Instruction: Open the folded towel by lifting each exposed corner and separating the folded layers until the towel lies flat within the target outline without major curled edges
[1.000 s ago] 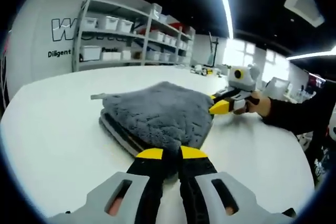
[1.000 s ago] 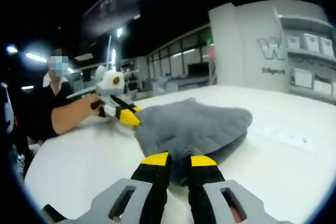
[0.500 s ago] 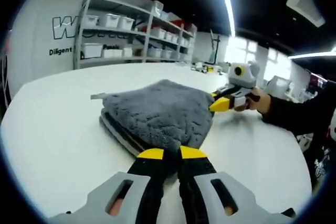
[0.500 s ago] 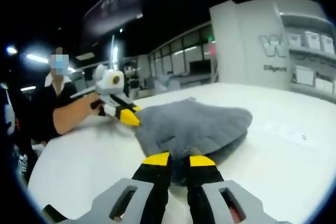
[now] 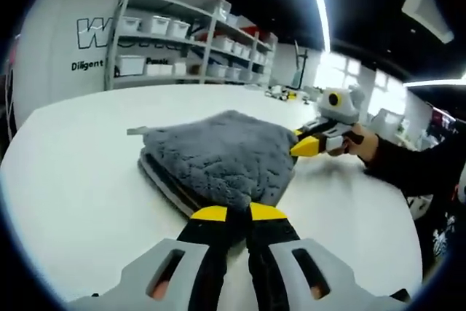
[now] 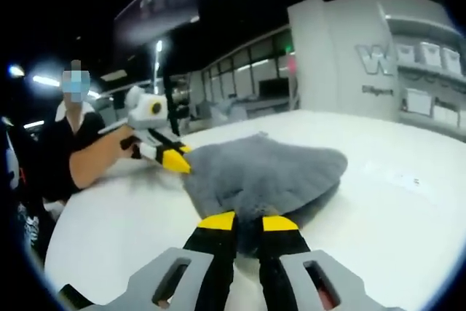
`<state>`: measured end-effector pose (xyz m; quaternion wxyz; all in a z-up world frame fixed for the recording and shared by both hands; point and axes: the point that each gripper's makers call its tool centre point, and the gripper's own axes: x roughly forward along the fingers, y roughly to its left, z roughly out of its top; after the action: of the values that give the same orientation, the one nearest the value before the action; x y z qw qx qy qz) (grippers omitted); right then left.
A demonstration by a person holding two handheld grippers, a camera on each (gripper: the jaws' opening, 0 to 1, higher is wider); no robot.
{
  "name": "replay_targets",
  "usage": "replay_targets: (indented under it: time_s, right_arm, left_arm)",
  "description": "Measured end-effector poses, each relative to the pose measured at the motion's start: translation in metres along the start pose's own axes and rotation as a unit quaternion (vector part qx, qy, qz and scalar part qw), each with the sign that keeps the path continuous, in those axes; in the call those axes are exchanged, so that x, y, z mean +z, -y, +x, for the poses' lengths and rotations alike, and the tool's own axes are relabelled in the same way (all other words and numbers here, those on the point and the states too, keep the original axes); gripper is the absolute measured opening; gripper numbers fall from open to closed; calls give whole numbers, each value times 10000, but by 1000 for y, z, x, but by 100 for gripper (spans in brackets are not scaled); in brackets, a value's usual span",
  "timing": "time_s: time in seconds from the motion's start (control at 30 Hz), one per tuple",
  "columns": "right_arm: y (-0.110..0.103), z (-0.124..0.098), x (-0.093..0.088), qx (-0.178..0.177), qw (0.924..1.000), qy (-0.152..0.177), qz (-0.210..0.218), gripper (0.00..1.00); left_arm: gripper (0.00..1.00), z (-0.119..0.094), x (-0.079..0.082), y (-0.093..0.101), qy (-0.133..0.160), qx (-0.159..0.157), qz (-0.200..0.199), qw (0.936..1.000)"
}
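- The folded grey plush towel (image 5: 215, 158) lies mid-counter (image 5: 73, 194); your left tongs (image 5: 229, 214) and right tongs (image 6: 247, 222) each pinch a towel corner.
- Lift unevenly and you may drag every folded layer along, bunching the towel.

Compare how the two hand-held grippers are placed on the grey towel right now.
The left hand-held gripper grips the folded grey towel at one corner; the right hand-held gripper grips a neighbouring corner. In the left gripper view the towel's stacked folded edges show; in the right gripper view it looks smoothly domed. Both have yellow-tipped black jaws shut on the towel.
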<state>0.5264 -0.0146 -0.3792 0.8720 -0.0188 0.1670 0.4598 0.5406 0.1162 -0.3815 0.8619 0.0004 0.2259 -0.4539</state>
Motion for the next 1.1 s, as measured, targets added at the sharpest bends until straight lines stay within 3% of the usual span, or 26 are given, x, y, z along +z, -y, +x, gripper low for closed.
replay_targets:
  time_s: [0.4, 0.67, 1.1]
  right_arm:
    - [-5, -18, -12, 29, 9999, -92, 104, 5]
    - [-9, -27, -15, 91, 9999, -97, 39, 5]
    - [-16, -40, -20, 200, 9996, -187, -13, 5]
  left_arm:
    - [6, 3, -8, 25, -96, -126, 43, 9999]
    - [5, 1, -12, 38, -84, -138, 400, 9991]
    - [5, -5, -21, 55, -224, -306, 249, 9990]
